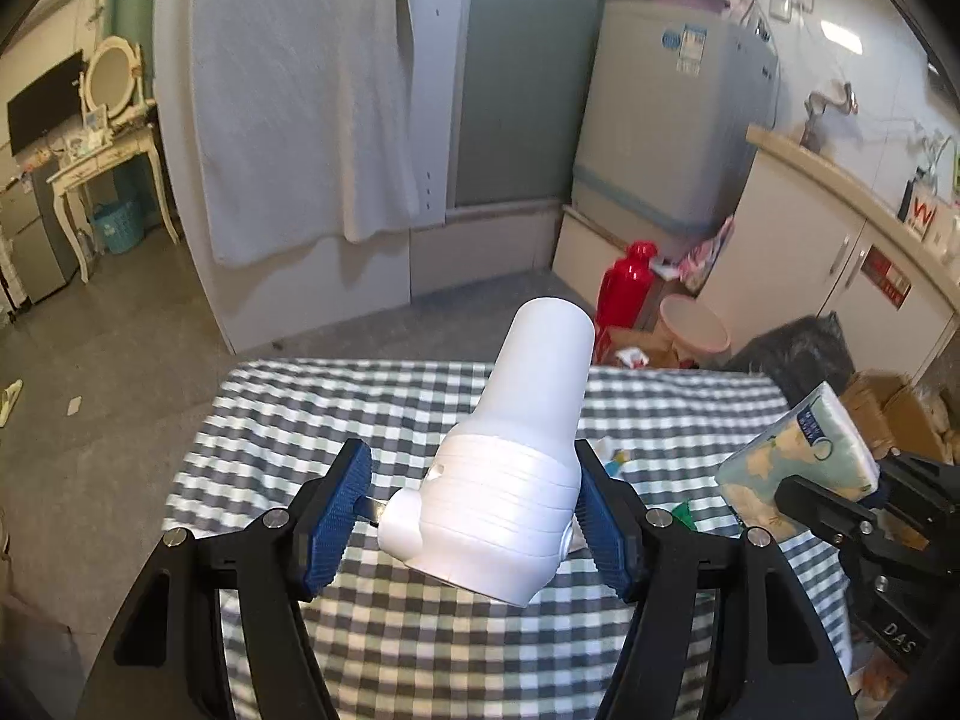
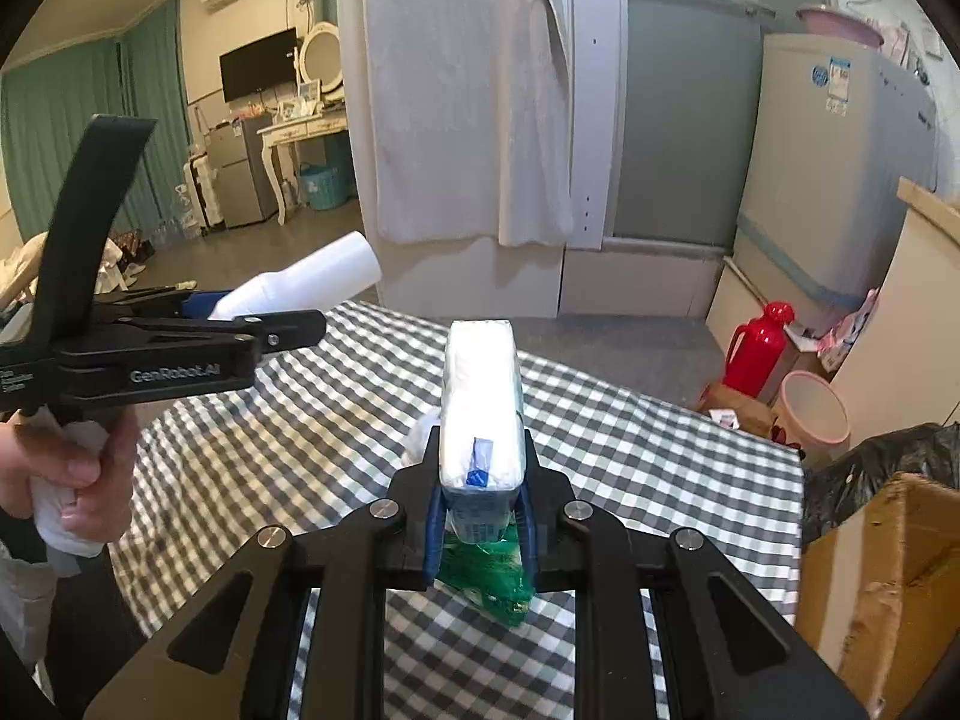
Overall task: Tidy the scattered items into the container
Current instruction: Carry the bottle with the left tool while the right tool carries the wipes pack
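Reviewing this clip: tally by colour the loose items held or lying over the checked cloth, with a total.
White: 2, the white plastic piece in the left hand-held gripper and the tissue pack in the right hand-held gripper.
Green: 1, the green wrapper on the checked cloth.
Total: 3. A small item behind the white piece is too hidden to count.

Home: washing machine (image 1: 672, 114), dressing table (image 1: 105, 162)
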A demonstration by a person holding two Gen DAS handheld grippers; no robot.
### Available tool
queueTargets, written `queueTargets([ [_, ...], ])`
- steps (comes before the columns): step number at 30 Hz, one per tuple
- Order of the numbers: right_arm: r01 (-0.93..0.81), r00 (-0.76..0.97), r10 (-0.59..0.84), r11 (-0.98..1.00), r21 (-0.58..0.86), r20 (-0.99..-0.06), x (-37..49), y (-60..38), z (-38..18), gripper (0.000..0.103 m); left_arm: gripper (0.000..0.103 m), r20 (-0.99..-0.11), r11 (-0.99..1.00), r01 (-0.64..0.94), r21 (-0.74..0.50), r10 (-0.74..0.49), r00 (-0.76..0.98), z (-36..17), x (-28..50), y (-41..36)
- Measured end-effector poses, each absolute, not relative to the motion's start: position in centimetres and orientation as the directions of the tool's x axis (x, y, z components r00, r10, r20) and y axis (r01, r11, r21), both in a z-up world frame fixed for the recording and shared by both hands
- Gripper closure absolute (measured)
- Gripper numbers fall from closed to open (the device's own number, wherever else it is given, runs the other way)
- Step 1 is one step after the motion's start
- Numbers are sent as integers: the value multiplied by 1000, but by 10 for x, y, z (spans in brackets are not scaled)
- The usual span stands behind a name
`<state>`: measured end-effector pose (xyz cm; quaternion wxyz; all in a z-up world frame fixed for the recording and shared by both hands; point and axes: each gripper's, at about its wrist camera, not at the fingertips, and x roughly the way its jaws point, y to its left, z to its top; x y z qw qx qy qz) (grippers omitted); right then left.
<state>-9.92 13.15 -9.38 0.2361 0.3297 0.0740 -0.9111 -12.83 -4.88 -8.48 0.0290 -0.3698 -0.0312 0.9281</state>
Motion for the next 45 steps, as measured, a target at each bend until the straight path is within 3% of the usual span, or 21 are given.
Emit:
queueTargets([
  [24, 415, -790, -348, -910, -23, -505, -5, 170, -16, 84, 35, -490, -997, -39, -72, 70, -869, 21, -5, -22],
  [45, 391, -814, -342, -920, -8, -469, 20, 204, -3, 84, 35, -474, -995, -79, -54, 95, -876, 31, 11, 19],
])
